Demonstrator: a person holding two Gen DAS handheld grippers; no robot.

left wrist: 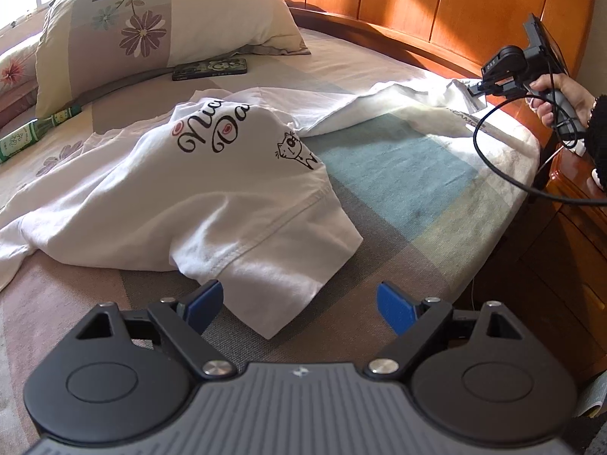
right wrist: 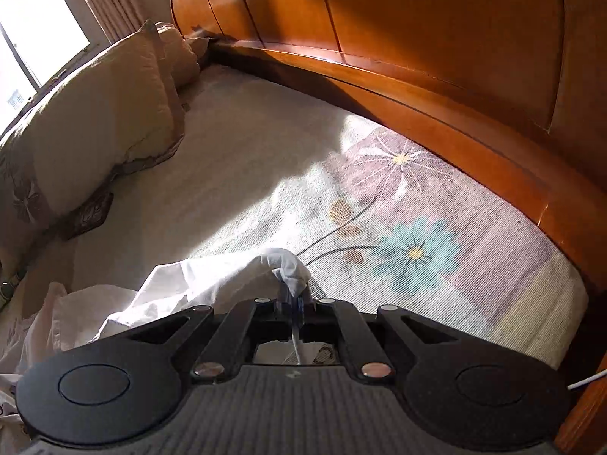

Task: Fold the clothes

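Note:
A white T-shirt point(left wrist: 212, 189) with black script and a small cartoon print lies crumpled on the bed. My left gripper point(left wrist: 299, 305) is open, its blue pads just short of the shirt's near hem, nothing between them. One end of the shirt stretches far right to my right gripper point(left wrist: 476, 89), held by a hand point(left wrist: 561, 94) near the headboard. In the right wrist view that gripper point(right wrist: 294, 299) is shut on a bunched corner of the white shirt point(right wrist: 212, 280), lifted a little off the sheet.
A floral pillow point(left wrist: 159, 26) lies at the back left with a dark phone point(left wrist: 210, 68) in front of it and a green bottle point(left wrist: 22, 136) at the left. The wooden headboard point(right wrist: 417, 57) curves along the back. A nightstand point(left wrist: 569, 227) stands at the right, crossed by a black cable point(left wrist: 489, 151).

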